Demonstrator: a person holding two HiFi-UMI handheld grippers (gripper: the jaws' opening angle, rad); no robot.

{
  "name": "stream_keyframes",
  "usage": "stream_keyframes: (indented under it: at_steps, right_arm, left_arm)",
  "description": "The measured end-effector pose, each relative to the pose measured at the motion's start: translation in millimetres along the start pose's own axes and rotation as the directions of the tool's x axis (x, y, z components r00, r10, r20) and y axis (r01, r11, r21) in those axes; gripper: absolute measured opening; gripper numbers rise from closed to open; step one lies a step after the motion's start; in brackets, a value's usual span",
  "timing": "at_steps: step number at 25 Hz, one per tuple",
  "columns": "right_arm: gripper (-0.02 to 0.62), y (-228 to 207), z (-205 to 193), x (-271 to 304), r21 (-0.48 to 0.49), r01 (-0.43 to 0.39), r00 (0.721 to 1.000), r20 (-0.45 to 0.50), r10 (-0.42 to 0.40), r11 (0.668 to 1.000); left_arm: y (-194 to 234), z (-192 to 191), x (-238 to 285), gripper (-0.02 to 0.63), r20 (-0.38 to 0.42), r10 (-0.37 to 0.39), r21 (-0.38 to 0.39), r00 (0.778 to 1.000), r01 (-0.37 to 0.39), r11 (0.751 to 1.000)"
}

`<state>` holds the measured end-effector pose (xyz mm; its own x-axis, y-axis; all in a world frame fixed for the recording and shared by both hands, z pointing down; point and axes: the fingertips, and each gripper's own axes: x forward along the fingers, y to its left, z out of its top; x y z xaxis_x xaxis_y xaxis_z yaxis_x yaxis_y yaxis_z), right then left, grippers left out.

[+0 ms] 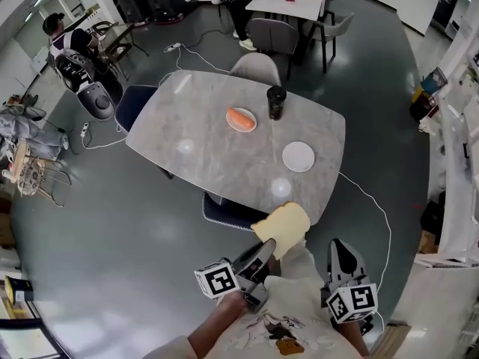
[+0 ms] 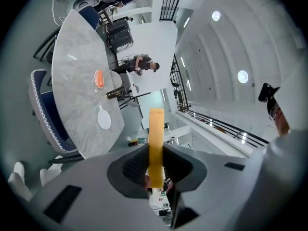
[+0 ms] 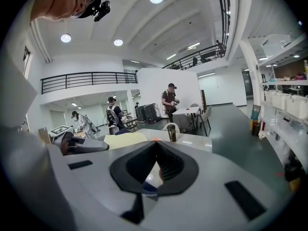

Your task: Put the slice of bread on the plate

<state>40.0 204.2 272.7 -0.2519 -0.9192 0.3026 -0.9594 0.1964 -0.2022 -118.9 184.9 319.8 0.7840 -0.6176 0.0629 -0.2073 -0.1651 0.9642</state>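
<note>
Your left gripper (image 1: pixel 262 262) is clamped on the slice of bread (image 1: pixel 283 226). In the left gripper view the jaws of this gripper (image 2: pixel 155 166) press on both faces of the slice (image 2: pixel 156 138), which shows edge-on and sticks out past the tips. In the head view the bread is in the air at the near edge of the grey marble table (image 1: pixel 194 155), its far end overlapping the table's rim, and it is not on anything. On the tabletop, from left to right, you have a small plate of orange food (image 1: pixel 241 119), a dark cup (image 1: pixel 276 102) just beside it, and then the empty white plate (image 1: pixel 299 156). That plate lies nearer to you, and the tabletop shows bare between it and the bread. The left gripper view also shows it bare (image 2: pixel 104 119). Further right, your right gripper (image 1: pixel 342 251) is held low beside your body, off the table. In the right gripper view its jaws (image 3: pixel 157 143) are closed tip to tip with nothing between them, and the bread (image 3: pixel 126 139) and the cup (image 3: pixel 171 133) show beyond.
</note>
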Motion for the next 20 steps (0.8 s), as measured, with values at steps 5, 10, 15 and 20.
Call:
stream_keyframes:
  at_steps: [5,10,15,20]
  right_arm:
    - [0.005,-40.8,26.2,41.7,-0.018,-0.021,1.0,-0.011,0.021,1.0]
    - [0.005,-87.4,42.6,89.7,-0.024,-0.076,0.996,-0.04,0.075,0.997]
    - [0.005,-127.5,58.9,153.4,-0.023,-0.172,0.983,-0.069,0.17,0.985]
    - [0.005,-145.7,55.6,202.9,-0.023,-0.292,0.949,-0.128,0.287,0.956]
  left_arm:
    - [1.5,18.6,53.9,0.092,0.007,0.033,0.004,0.999,-0.033,0.999]
    - [6.7,39.3,106.6,0.092,0.039,0.088,0.019,0.995,-0.089,0.996]
    - [20.6,64.6,170.3,0.092,0.08,0.153,0.035,0.985,-0.156,0.987]
    - [45.0,76.3,205.5,0.092,0.128,0.232,0.005,0.964,-0.234,0.972]
